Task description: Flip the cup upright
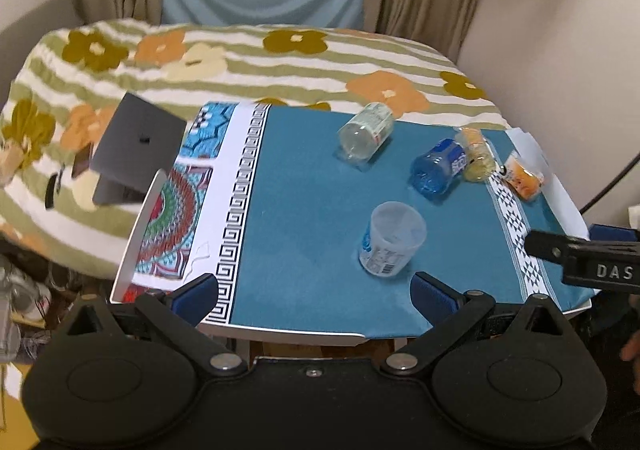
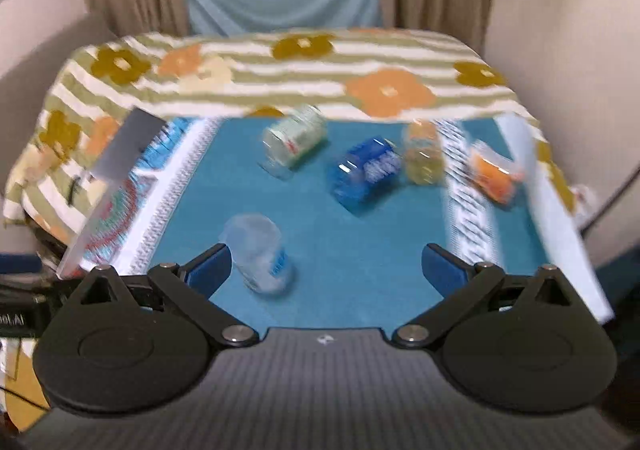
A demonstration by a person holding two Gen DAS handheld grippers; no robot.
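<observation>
Translucent plastic cup (image 1: 392, 238) with its blue label looks upright already, mouth up, on the teal mat (image 1: 304, 210) at your left gripper's (image 1: 314, 290) 1 o'clock; both grippers' jaws are spread wide, holding nothing; so you're pretty much done; right gripper (image 2: 326, 266) too.

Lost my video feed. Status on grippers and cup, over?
Left hand-held gripper open, empty; right hand-held gripper open, empty. Translucent plastic cup upright on teal cloth, mouth up. Clear and blue bottles lie behind, not blocking.
</observation>
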